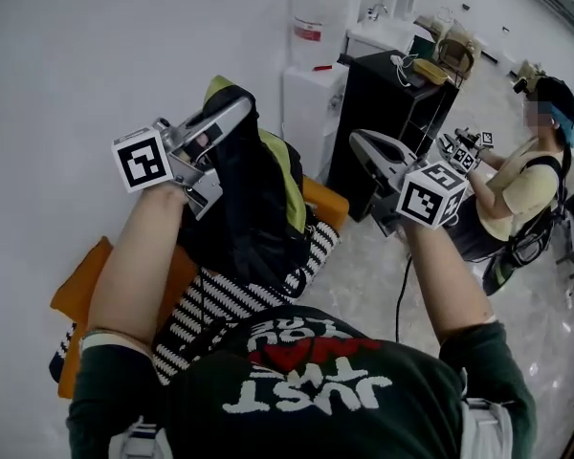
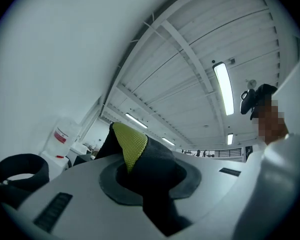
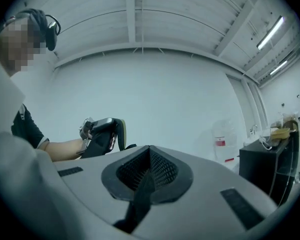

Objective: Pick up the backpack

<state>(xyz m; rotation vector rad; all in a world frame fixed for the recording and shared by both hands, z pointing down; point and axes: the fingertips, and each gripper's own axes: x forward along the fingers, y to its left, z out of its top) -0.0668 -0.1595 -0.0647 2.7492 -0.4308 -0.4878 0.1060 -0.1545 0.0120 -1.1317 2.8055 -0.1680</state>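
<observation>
The backpack (image 1: pixel 253 194), black with a yellow-green mesh panel, hangs in the air above a striped cushion (image 1: pixel 231 299). My left gripper (image 1: pixel 231 113) is shut on its top. In the left gripper view, yellow mesh and black fabric of the backpack (image 2: pixel 132 144) are bunched between the jaws of the left gripper (image 2: pixel 145 171). My right gripper (image 1: pixel 368 149) is raised to the right of the bag, apart from it. Its pads meet in the right gripper view (image 3: pixel 149 166) with nothing between them. That view also shows the left gripper (image 3: pixel 97 131) with the backpack (image 3: pixel 121 133) far off.
An orange seat (image 1: pixel 81 290) lies under the striped cushion by the white wall. Behind stand a water dispenser (image 1: pixel 316 65) and a black cabinet (image 1: pixel 383 113) with clutter on top. Another person (image 1: pixel 521 185) with grippers stands at the right on the pale tiled floor.
</observation>
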